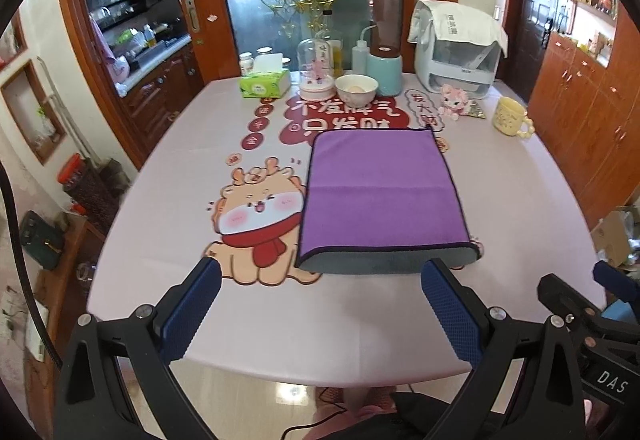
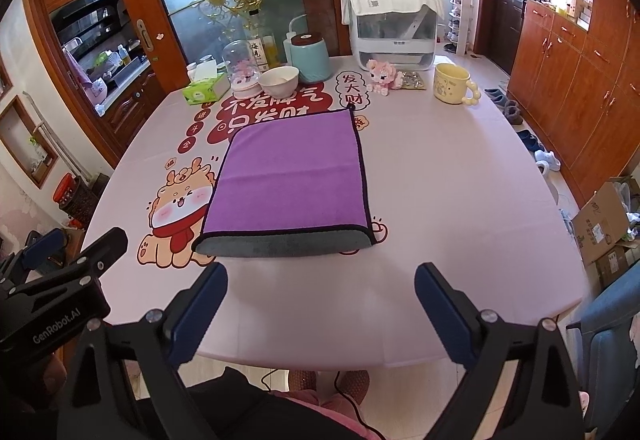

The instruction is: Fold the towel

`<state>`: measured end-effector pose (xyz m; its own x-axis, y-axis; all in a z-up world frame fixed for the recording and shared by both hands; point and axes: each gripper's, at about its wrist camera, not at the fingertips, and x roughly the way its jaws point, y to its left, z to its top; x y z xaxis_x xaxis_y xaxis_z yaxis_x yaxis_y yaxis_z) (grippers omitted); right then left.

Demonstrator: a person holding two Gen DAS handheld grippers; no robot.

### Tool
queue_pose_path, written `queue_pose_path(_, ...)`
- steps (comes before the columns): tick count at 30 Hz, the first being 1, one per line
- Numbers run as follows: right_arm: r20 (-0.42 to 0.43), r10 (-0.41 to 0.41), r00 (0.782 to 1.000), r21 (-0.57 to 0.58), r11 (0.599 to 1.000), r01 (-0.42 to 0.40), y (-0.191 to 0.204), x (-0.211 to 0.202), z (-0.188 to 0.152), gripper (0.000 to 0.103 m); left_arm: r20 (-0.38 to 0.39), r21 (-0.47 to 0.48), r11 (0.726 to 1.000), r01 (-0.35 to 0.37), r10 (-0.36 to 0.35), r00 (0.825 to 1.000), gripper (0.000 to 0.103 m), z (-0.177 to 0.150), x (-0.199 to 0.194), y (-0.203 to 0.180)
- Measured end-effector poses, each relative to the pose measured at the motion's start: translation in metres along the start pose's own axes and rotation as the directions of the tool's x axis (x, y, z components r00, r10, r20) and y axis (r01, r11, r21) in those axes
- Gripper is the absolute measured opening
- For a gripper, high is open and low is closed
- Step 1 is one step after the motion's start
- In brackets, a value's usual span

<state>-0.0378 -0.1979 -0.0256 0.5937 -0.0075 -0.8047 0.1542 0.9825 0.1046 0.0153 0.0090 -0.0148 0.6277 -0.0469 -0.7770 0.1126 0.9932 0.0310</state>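
Note:
A purple towel (image 1: pixel 380 192) with a dark hem lies flat on the pink table (image 1: pixel 180 168), folded over once, its grey underside showing along the near edge. It also shows in the right wrist view (image 2: pixel 292 176). My left gripper (image 1: pixel 320 280) is open and empty, held above the table's near edge, just short of the towel's near left corner. My right gripper (image 2: pixel 320 280) is open and empty, just short of the towel's near edge. Neither touches the towel.
At the table's far side stand a green tissue box (image 1: pixel 266 82), a glass dome (image 1: pixel 316 68), a white bowl (image 1: pixel 356 88), a teal jar (image 1: pixel 384 70), a white appliance (image 1: pixel 456 52), a pink plush toy (image 1: pixel 454 102) and a yellow mug (image 1: pixel 510 116). Cardboard boxes (image 2: pixel 604 224) sit on the floor at right.

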Motion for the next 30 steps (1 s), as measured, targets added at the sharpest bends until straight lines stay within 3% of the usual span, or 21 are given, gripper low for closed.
queue_pose_path(15, -0.002, -0.013, 1.0, 0.018, 1.0, 0.013, 0.016, -0.002, -0.003, 0.093, -0.059, 0.054, 0.996, 0.069, -0.066, 0.996, 0.1, 0.008, 0.021, 0.018)
queue_pose_path(30, -0.009, -0.024, 1.0, 0.143, 0.989, 0.025, 0.032, 0.014, -0.005, 0.088, -0.114, 0.122, 0.982, 0.143, -0.129, 0.985, 0.1, 0.022, 0.057, 0.037)
